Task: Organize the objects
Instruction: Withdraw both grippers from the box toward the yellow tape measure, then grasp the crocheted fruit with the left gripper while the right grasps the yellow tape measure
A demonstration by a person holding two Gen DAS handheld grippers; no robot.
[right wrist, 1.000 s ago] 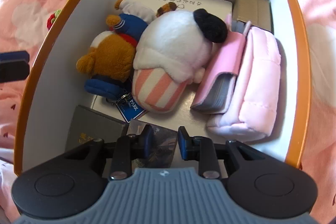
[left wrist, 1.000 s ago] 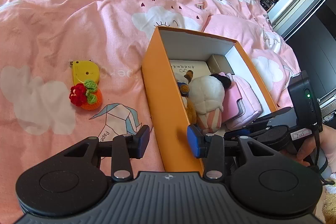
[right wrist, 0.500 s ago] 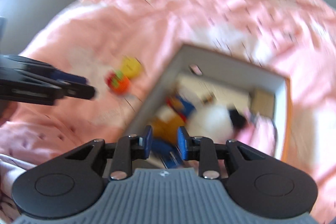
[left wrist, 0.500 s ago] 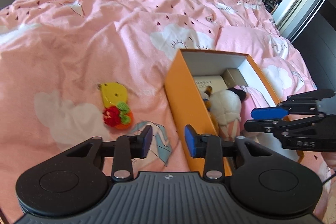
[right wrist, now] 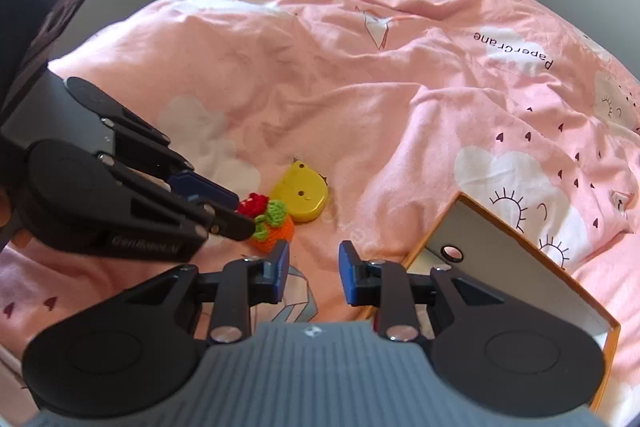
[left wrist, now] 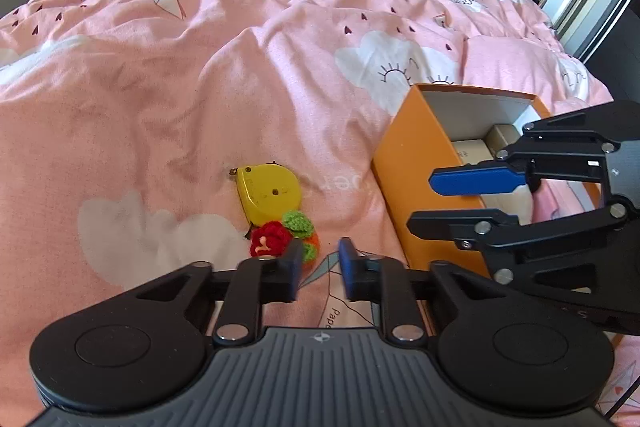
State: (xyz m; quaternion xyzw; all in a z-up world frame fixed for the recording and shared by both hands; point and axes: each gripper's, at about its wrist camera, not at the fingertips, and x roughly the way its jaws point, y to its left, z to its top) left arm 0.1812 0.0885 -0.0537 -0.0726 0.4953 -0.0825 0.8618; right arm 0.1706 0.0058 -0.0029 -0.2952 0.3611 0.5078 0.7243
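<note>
Two loose things left on the bed, left of the orange box point(left wrist: 424, 163): a crocheted fruit charm point(left wrist: 286, 237), knobbly red, green and orange yarn, touching a flat yellow tape measure point(left wrist: 270, 191) of smooth hard plastic with a small metal tab at its far-left corner.

Changed within the last second: right claw point(right wrist: 313, 271) out of the box, where it had hung low over the plush toys, and now raised above the bed, aimed at the charm, fingers spread with nothing between them. Left claw point(left wrist: 319, 271) pulled back from the box wall to a spot just near of the charm, also parted and empty. Probably means the box step is finished and the next pick is the charm or the tape measure.

Box: stiff card, orange outside, white inside, a round finger hole in one end wall, contents mostly hidden from here. Underneath, a soft rumpled pink duvet point(left wrist: 200, 67) printed with white clouds, small hearts and paper cranes; likely to give under a press, so a shallow pinch on the yarn seems safer.
</note>
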